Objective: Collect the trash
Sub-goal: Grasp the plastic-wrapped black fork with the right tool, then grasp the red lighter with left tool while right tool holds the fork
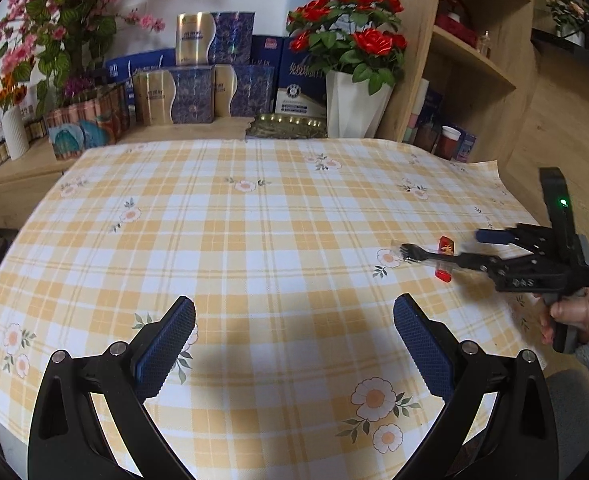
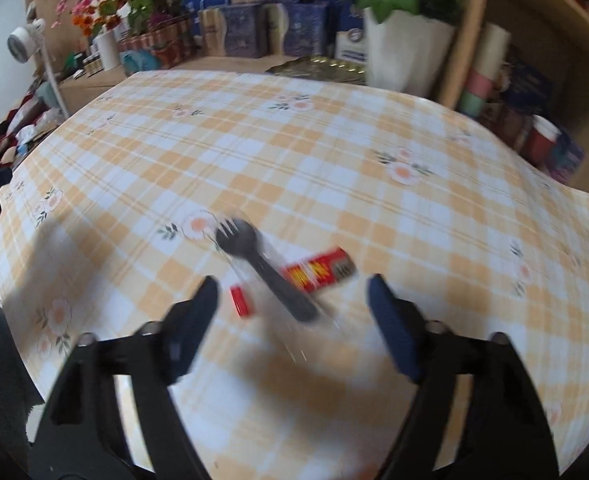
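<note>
Black plastic fork [image 2: 262,268] in clear wrapper lies across red printed packet [image 2: 318,274] on checked tablecloth [image 2: 334,152], near its right edge. Right gripper [image 2: 292,312] poised just short of pile, jaws partly open, pads clear of everything, nothing held. Left gripper [image 1: 294,344] wide open, empty, well apart from trash. Advice: straddle fork handle, descend until pads flank it, close firmly. Fork thin, rigid; wrapper slick, crinkly; packet flat, glossy, likely to slide on smooth cloth.

wrist views, angled down, shared tablecloth [image 1: 254,240]
</note>
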Demonstrator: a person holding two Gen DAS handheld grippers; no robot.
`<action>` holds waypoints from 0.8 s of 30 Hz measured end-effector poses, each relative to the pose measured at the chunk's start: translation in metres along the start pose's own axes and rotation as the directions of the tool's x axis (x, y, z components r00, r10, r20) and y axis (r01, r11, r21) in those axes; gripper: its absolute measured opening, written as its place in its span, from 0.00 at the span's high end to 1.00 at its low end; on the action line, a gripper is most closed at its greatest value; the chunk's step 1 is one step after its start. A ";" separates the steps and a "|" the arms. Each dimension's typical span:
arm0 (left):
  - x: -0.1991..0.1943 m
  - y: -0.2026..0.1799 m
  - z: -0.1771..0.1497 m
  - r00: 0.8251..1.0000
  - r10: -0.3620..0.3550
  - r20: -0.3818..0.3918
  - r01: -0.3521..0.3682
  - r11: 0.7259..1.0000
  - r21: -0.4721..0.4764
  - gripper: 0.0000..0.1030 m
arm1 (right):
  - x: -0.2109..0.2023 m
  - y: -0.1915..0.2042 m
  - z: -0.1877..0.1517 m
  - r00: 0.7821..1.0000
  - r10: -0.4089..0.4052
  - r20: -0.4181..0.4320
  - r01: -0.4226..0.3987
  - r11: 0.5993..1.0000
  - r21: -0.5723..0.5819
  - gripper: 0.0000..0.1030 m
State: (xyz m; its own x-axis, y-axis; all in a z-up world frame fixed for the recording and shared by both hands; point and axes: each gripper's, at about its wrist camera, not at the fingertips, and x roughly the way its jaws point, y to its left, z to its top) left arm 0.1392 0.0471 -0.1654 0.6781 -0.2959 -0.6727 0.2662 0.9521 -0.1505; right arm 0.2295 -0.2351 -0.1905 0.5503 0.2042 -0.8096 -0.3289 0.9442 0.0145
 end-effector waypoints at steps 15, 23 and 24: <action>0.013 0.012 -0.006 0.998 0.043 -0.039 -0.046 0.996 -0.077 0.06 | 0.044 0.017 0.015 0.988 0.095 -0.124 -0.106 0.991 -0.085 0.69; 0.019 -0.012 0.000 0.998 -0.046 -0.045 0.045 0.999 -0.019 0.06 | -0.009 -0.015 0.003 0.982 0.164 0.088 -0.175 0.975 0.134 0.80; 0.022 -0.019 0.001 0.997 -0.067 -0.050 0.067 0.998 -0.005 0.06 | -0.019 -0.023 -0.002 0.980 0.161 0.121 -0.181 0.968 0.175 0.80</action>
State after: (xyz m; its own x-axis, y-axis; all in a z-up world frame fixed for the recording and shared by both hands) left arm 0.1500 0.0219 -0.1764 0.6236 -0.3546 -0.6967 0.3074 0.9306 -0.1984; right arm 0.2255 -0.2610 -0.1769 0.5786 0.3832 -0.7200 -0.2835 0.9222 0.2630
